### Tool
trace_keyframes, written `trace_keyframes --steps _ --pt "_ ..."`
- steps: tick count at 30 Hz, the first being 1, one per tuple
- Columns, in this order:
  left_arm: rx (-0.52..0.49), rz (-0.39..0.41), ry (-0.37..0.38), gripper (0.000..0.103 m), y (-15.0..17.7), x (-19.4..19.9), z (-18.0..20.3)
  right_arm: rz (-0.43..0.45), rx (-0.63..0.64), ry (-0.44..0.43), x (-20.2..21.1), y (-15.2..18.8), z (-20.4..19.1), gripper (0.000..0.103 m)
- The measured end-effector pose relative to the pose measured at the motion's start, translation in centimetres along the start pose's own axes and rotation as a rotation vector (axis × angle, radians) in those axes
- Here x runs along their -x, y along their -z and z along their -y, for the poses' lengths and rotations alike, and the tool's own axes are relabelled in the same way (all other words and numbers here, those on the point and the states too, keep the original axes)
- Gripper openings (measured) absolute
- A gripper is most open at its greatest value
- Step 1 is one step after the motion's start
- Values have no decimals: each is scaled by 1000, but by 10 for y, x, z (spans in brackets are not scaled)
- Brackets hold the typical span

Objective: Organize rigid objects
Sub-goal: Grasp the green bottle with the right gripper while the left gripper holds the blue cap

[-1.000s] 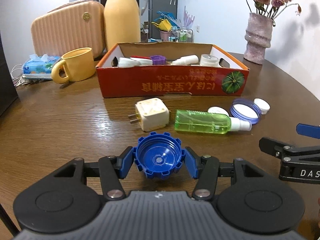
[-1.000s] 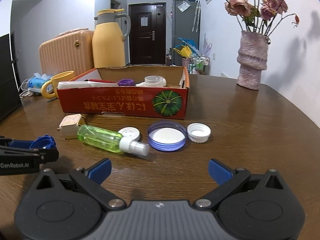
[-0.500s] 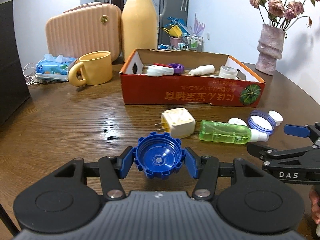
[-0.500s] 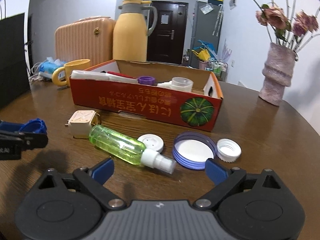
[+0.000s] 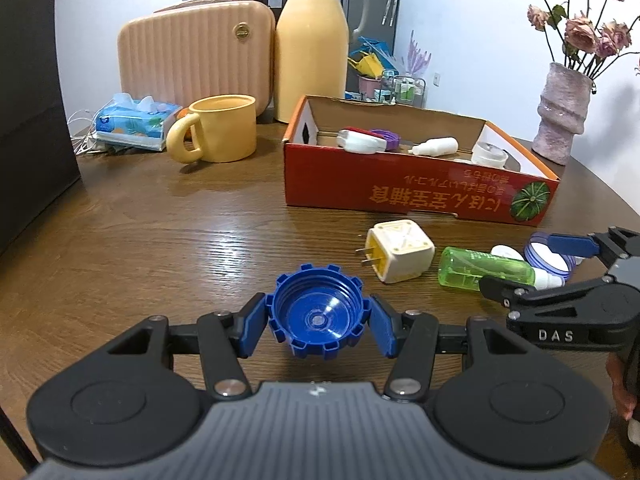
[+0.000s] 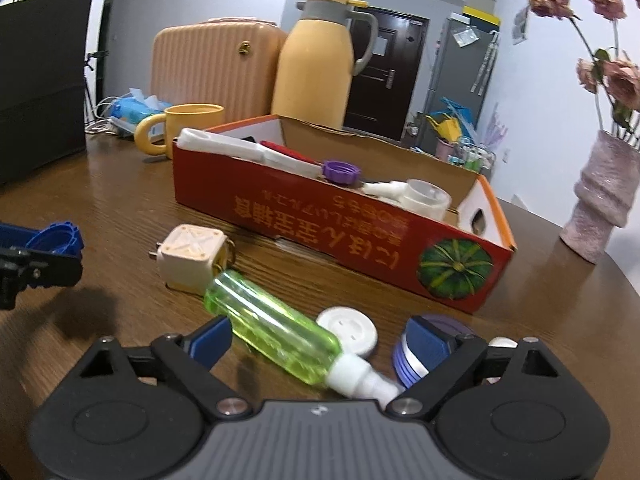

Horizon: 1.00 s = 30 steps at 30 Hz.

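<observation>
My left gripper (image 5: 316, 330) is shut on a blue ribbed cap (image 5: 316, 320) and holds it above the table. My right gripper (image 6: 316, 338) is open, its fingers either side of a green spray bottle (image 6: 272, 320) that lies on the table. The bottle also shows in the left wrist view (image 5: 486, 270). A cream plug adapter (image 5: 400, 250), a white round lid (image 6: 350, 330) and a blue-rimmed lid (image 6: 404, 360) lie beside it. The red cardboard box (image 5: 416, 196) behind holds a purple cap (image 6: 340, 170) and several white items.
A yellow mug (image 5: 218, 128), a tissue pack (image 5: 134, 122), a yellow thermos (image 5: 312, 40) and a pink case (image 5: 192, 56) stand at the back left. A pink vase (image 5: 560, 116) with flowers stands at the back right. A dark panel (image 5: 32, 100) borders the left.
My right gripper has moved forward and left, so the green bottle now lies between its fingers. My left gripper has shifted left and back with the blue cap still held.
</observation>
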<state>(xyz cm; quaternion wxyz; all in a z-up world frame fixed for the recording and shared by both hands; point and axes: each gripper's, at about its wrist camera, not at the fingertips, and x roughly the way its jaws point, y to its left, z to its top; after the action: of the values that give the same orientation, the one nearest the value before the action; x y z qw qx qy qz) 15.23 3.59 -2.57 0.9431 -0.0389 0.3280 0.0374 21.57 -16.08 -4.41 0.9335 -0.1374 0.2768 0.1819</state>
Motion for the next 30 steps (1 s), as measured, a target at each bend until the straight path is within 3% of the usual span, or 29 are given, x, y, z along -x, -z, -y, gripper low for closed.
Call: trace_keyframes --steps 4,16,21,30 --pt "9 0 -2 55 1 0 -5 -9 -7 -50 -8 -6 0 73" --pt "15 -5 5 55 2 -3 -8 -26 4 -132 2 -1 -15 45" --pt "12 -5 4 55 2 -2 -6 -47 -10 -163 -3 -1 -17 38" --pt "10 -8 1 55 2 -4 -6 -70 -53 -189 -17 -5 -19 36"
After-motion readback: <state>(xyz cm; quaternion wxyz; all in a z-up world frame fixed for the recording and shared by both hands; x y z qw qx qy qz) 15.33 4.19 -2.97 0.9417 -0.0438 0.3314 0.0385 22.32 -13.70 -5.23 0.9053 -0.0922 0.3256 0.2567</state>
